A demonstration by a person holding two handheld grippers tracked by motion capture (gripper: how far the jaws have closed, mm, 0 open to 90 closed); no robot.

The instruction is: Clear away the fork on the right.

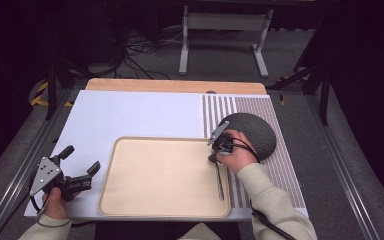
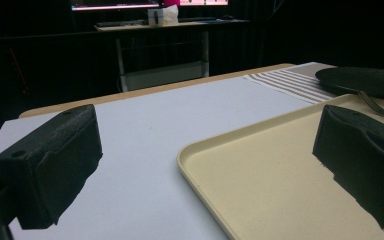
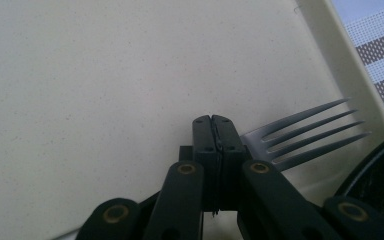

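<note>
A metal fork (image 1: 220,182) lies along the right side of a beige tray (image 1: 155,140), its handle toward the person. My right gripper (image 1: 213,159) points down at the fork's head end. In the right gripper view its jaws (image 3: 213,120) meet with only a thin seam between them. The fork's tines (image 3: 310,130) stick out from behind the right jaw, and the neck is hidden, so I cannot tell if they touch. My left gripper (image 1: 81,160) is open over the white table left of the tray, with nothing between its jaws (image 2: 207,135).
A dark round plate (image 1: 255,132) sits on a striped mat (image 1: 280,165) just right of the tray, close behind the right hand. White table surface (image 1: 130,115) stretches beyond the tray. A wooden edge (image 1: 175,85) marks the far side.
</note>
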